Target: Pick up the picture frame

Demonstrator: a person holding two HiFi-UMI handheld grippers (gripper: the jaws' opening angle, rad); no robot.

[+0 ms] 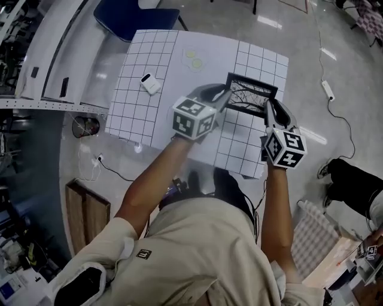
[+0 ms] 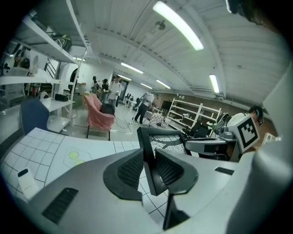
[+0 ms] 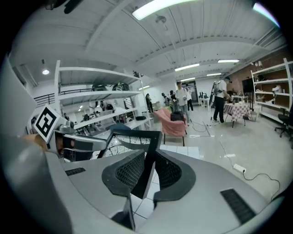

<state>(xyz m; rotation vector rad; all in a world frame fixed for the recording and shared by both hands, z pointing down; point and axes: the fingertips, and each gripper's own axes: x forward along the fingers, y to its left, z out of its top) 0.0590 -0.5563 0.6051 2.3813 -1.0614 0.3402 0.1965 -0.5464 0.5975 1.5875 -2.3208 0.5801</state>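
Workshop floor, shelving and long ceiling lights fill the background, with a pink armchair (image 2: pixel 98 116) out beyond the counter (image 1: pixel 137 101). From the head view I look steeply down on the counter's white grid sheet. A small white device (image 1: pixel 150 83) lies on its left part, and two yellow-green spots (image 1: pixel 193 57) sit near the far edge. A blue chair (image 1: pixel 134 18) stands just past that edge.

The frame (image 1: pixel 250 95) is black, with a branch pattern inside. It hangs between both tools over the right half of the grid, tilted, and as far as I can see it is clear of the sheet. The left tool (image 1: pixel 224 95) has its pads clamped on the frame's left rail. In its own view the dark edge (image 2: pixel 145 141) stands squeezed between the two ribbed pads. The right tool (image 1: pixel 269 110) grips the right rail the same way, with its jaws narrowed onto the frame's edge (image 3: pixel 147 151). Each tool shows in the other's view, across the frame.
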